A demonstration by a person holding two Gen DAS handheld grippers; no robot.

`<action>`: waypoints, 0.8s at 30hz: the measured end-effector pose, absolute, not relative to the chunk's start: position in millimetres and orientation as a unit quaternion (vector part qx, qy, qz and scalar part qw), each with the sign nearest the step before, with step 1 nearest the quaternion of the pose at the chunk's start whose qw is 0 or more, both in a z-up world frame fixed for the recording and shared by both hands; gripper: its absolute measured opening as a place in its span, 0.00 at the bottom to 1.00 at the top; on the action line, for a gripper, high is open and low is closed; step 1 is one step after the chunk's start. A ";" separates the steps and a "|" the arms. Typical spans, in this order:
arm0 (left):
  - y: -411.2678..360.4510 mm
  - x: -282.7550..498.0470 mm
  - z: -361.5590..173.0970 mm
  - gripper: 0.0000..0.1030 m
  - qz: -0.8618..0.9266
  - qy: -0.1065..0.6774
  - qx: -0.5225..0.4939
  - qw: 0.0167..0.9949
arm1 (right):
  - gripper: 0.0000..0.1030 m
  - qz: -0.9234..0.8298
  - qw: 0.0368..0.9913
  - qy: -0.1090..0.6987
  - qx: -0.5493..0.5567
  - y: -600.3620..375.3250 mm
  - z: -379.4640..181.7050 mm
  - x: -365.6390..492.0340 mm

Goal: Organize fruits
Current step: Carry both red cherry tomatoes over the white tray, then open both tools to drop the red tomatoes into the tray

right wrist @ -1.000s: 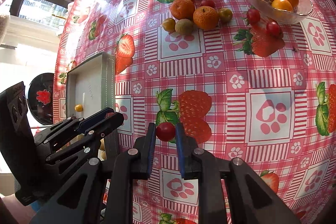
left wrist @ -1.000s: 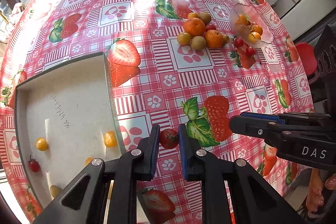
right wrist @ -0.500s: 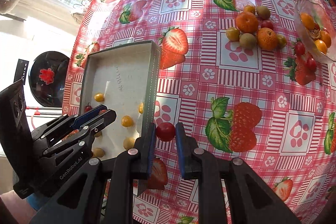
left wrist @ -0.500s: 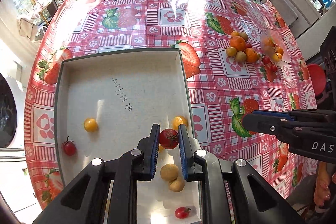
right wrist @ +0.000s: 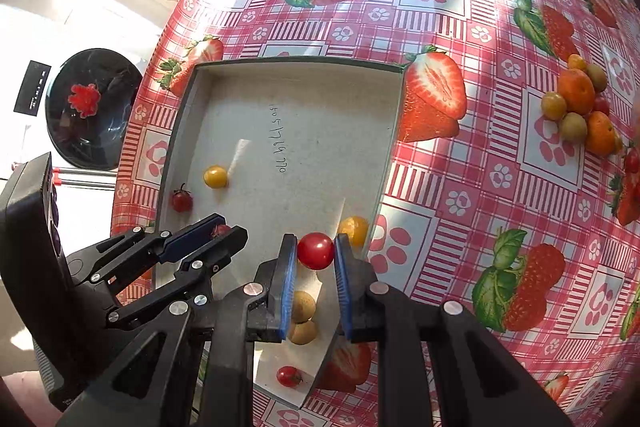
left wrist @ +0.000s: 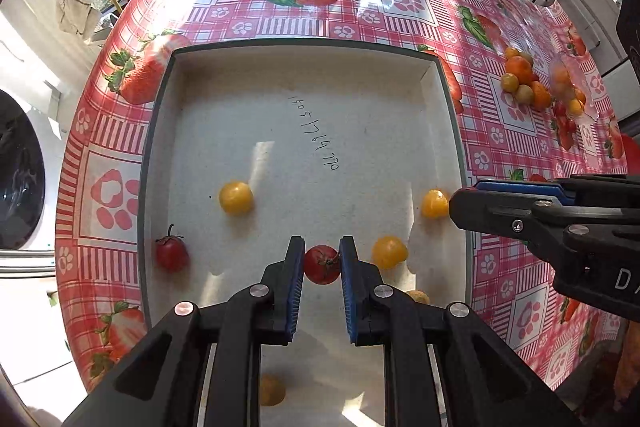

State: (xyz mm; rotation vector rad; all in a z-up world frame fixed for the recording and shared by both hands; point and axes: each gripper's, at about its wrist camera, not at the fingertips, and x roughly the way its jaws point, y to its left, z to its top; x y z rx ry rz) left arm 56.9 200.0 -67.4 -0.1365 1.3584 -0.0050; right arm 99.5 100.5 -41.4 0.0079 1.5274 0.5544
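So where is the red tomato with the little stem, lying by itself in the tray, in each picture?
Left wrist view: the stemmed red tomato lies lower left, near the tray's left wall.
Right wrist view: it lies left of centre, near the same wall.
Shared landmark: the handwritten numbers on the tray floor.

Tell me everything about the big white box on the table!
The shallow white rectangular box has a dark green outer rim and a pale, slightly speckled floor that looks like cardboard, with digits handwritten in pen. It lies flat on the pink strawberry-print tablecloth, open at the top. Several small yellow and red cherry tomatoes lie scattered inside, mostly near the close end. Sunlight falls across it. Both grippers hang above it, not touching it.
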 end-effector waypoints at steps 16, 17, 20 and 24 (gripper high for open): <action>199.4 55.7 -95.3 0.61 0.018 0.656 -0.049 0.753 | 0.24 0.242 0.657 0.712 -0.064 146.0 -90.0 110.1; 199.0 55.7 -92.9 0.75 0.026 0.649 -0.044 0.759 | 0.31 0.243 0.656 0.712 -0.065 148.3 -90.4 109.7; 199.3 56.3 -87.0 0.75 0.030 0.641 -0.045 0.765 | 0.48 0.250 0.658 0.707 -0.060 152.4 -86.6 107.4; 201.3 57.0 -86.2 0.76 0.027 0.649 -0.059 0.758 | 0.60 0.256 0.667 0.698 -0.059 156.2 -71.0 103.1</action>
